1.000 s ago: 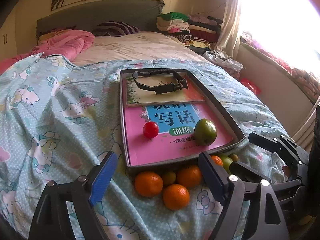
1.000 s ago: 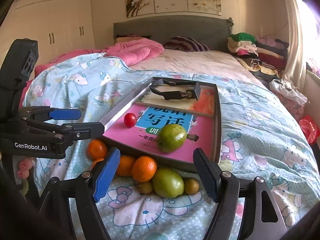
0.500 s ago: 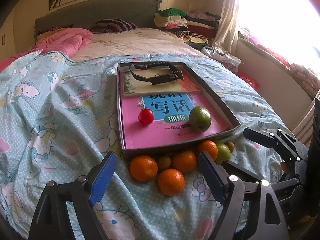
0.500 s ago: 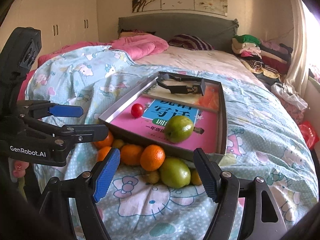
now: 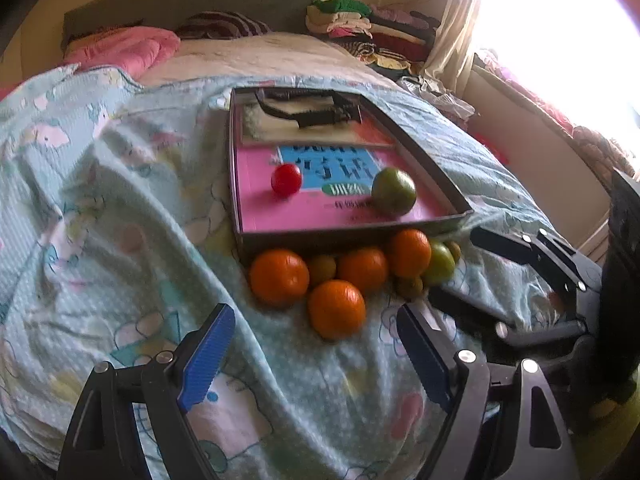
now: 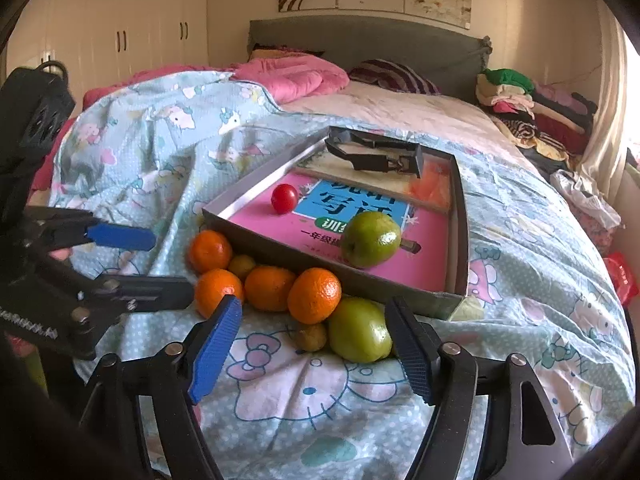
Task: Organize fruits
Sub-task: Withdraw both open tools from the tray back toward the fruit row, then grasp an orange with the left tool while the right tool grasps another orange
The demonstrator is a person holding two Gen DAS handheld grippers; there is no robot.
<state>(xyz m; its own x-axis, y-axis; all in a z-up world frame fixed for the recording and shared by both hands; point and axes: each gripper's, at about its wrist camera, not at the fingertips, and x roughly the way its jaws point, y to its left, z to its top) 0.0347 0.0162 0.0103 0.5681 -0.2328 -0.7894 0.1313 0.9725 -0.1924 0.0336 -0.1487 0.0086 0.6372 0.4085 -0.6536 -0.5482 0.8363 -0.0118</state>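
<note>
Four oranges (image 6: pixel 314 295) (glossy) beside tray (image 6: pixel 320 268).

Bright daylight from a blown-out window (image 5: pixel 560 20) at right, glare washing that corner, left wrist view smeared by motion blur, right wrist view sharper, fisheye bending, dark vignetted edges

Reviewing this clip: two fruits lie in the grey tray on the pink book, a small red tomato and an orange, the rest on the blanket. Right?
Not quite. The round fruit beside the small red tomato in the shallow grey tray is a green apple, not an orange; the right wrist view shows it. The rest holds.
</note>
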